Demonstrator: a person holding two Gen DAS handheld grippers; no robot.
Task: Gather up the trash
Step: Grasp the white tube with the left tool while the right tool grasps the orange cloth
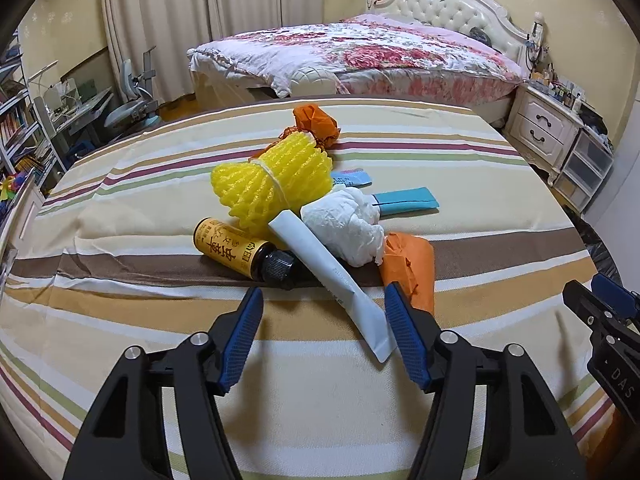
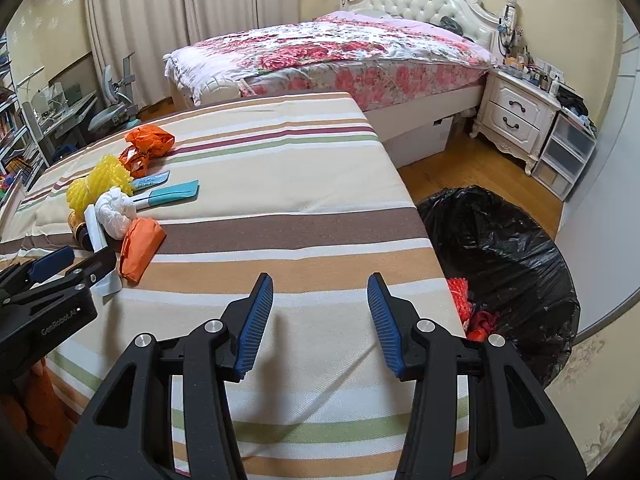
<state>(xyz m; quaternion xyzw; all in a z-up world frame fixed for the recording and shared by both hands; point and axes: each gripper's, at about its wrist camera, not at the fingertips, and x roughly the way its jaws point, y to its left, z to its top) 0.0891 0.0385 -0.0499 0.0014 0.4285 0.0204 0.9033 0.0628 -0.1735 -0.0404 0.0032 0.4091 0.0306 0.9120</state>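
I take the tissue wad (image 1: 344, 228) as my landmark on the striped surface (image 1: 500, 216). Left of it lies the bottle (image 1: 240, 250): rigid and likely slick, so best taken across its body. Behind that, the yellow foam net (image 1: 268, 184) looks light and springy. Leaning on the wad, the white tube (image 1: 332, 276) looks soft and flat; its near end lies between my left jaws (image 1: 325, 312), which are apart and hold nothing. Right of the wad, the orange wrapper (image 1: 412, 268) should crumple. My right jaws (image 2: 320, 312) are open, empty.
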